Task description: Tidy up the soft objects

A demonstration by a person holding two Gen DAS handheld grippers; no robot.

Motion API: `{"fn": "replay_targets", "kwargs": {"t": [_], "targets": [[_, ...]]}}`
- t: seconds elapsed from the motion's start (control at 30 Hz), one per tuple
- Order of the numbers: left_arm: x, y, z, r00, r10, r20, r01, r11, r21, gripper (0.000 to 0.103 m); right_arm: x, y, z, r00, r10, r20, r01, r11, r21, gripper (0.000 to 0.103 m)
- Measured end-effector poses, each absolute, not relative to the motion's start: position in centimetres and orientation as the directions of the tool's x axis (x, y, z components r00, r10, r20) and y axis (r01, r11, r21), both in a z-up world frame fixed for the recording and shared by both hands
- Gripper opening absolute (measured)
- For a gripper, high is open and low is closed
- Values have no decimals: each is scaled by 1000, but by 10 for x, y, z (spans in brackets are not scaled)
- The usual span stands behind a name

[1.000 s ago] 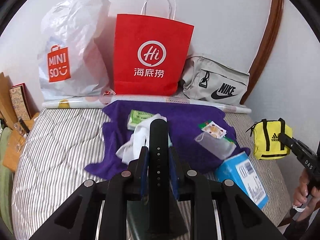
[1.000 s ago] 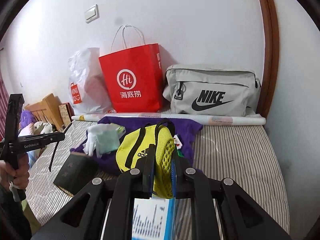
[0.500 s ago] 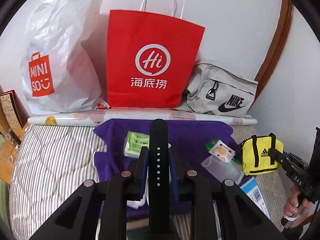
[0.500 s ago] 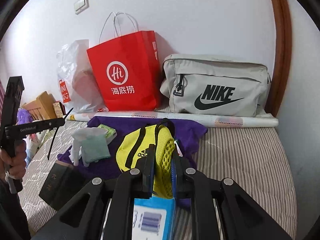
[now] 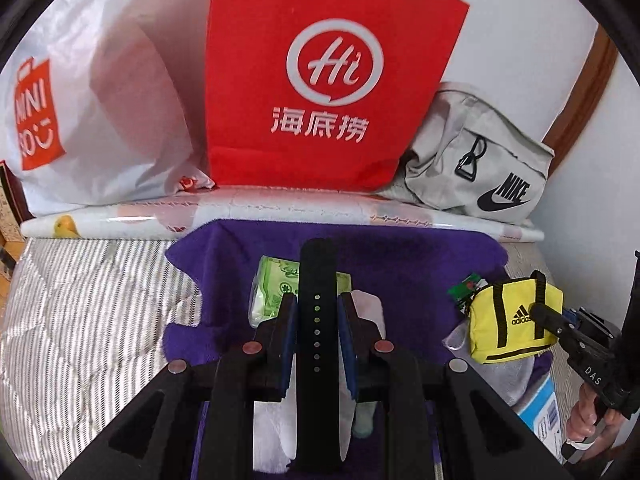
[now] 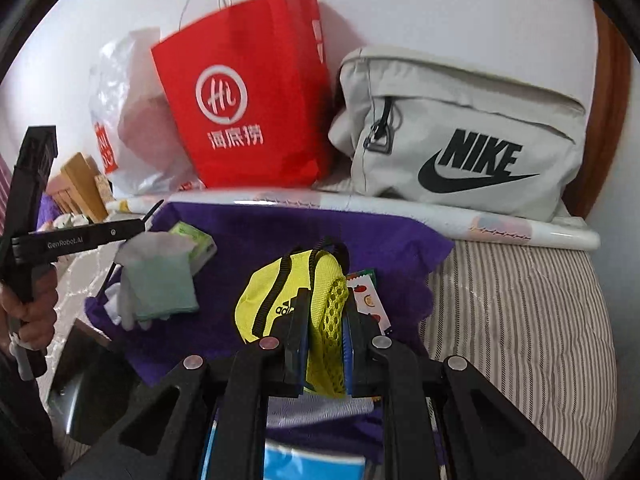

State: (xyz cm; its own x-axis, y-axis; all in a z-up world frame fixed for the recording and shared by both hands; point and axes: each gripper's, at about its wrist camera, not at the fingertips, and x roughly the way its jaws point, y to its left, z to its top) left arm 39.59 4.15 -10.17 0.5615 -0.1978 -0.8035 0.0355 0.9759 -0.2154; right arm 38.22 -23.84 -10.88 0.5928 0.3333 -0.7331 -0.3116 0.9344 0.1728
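- Both hand-held grippers now closer to red paper bag (image 5: 320, 80); its handles cut off in left view.
- Left hand-held gripper (image 5: 317, 320) pinching black strap (image 5: 318, 280).
- Right hand-held gripper (image 6: 325, 320) pinching yellow Adidas pouch (image 6: 296, 292), mesh side crumpled.

White wall (image 6: 440, 8), brown wooden door frame (image 5: 580, 92), striped bedding (image 6: 520, 300).

Along the wall, the white plastic bag (image 5: 92, 112), red paper bag (image 5: 320, 80) and grey Nike bag (image 6: 468, 136) stand shoulder to shoulder, with a rolled sheet (image 5: 280, 210) lying in front of them. The purple towel (image 5: 400, 256) is crowded with a green packet (image 5: 276, 288) and white gloves (image 6: 156, 276). Bare striped bed (image 6: 520, 312) lies open to the right of the towel and also to its left.
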Motion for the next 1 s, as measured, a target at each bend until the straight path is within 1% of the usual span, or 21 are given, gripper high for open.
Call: {"fn": "replay_targets", "kwargs": {"t": [0.07,0.3,0.33,0.37,0.4,0.43,0.47,0.5,0.53,0.73,1.0], "targets": [[401,42,-107,554,-192,-810,27,977,-212,20,389,-238,-114,566,337,-752,-311,932,184,15],[408,40,-118,515,-189,-836,31,979,-203,20,394,-238,-118,550,334,-765,-310,933,184,20],[408,40,-119,510,-189,-839,28,979,-203,21,395,-238,-119,546,335,-768,-309,932,188,20],[408,40,-119,501,-184,-846,27,980,-197,25,395,-239,-120,540,339,-770,-309,931,193,22],[408,38,-119,494,-176,-852,32,982,-185,26,395,-239,-121,534,343,-773,-310,930,198,23],[406,37,-118,501,-168,-849,38,984,-172,26,394,-240,-121,527,354,-773,-315,926,208,32],[405,37,-117,505,-164,-847,39,985,-167,32,393,-241,-121,526,360,-771,-320,923,214,43],[403,37,-116,504,-160,-849,38,986,-163,37,391,-241,-119,531,366,-764,-323,921,217,48],[401,38,-114,505,-157,-849,36,986,-161,46,389,-242,-117,541,366,-757,-323,922,215,53],[378,40,-97,525,-143,-839,49,989,-138,47,367,-240,-101,582,331,-742,-332,930,154,56],[317,38,-73,556,-110,-824,43,994,-103,47,307,-248,-84,596,326,-733,-319,935,157,58]]}}
